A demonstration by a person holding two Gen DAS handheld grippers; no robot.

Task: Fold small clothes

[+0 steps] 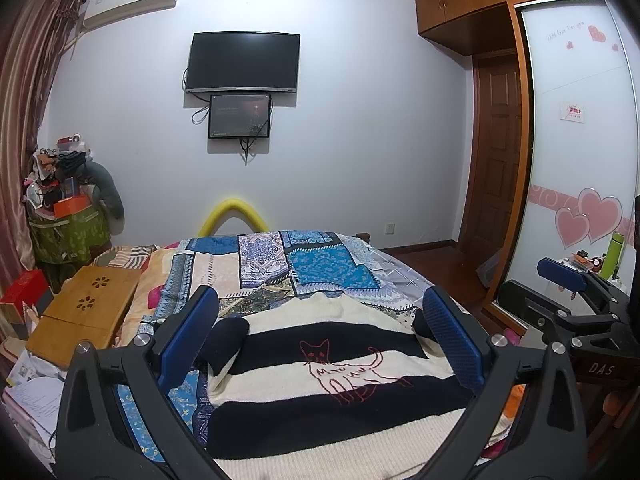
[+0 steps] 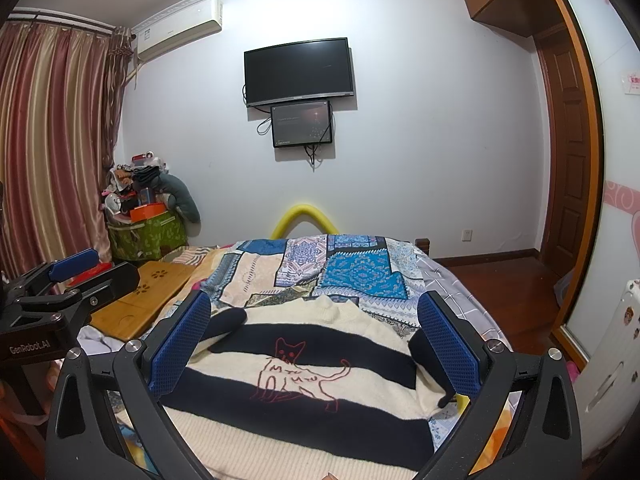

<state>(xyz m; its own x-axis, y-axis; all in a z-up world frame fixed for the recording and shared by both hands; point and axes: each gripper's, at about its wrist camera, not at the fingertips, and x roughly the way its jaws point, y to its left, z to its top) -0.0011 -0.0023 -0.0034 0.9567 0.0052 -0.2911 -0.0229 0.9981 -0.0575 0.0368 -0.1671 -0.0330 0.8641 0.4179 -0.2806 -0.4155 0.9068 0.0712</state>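
Note:
A small cream and navy striped sweater with a red cat outline lies flat on the patchwork bed cover. Its navy sleeves are folded in at both sides. My left gripper hovers above the sweater, open, nothing between its blue pads. My right gripper also hangs open over the sweater with nothing held. Each gripper shows at the edge of the other's view: the right gripper at the far right, the left gripper at the far left.
A wooden lap table lies on the bed's left side. A heaped green bin stands in the left corner by the curtain. A wardrobe with sliding doors and a door stand on the right. A TV hangs on the far wall.

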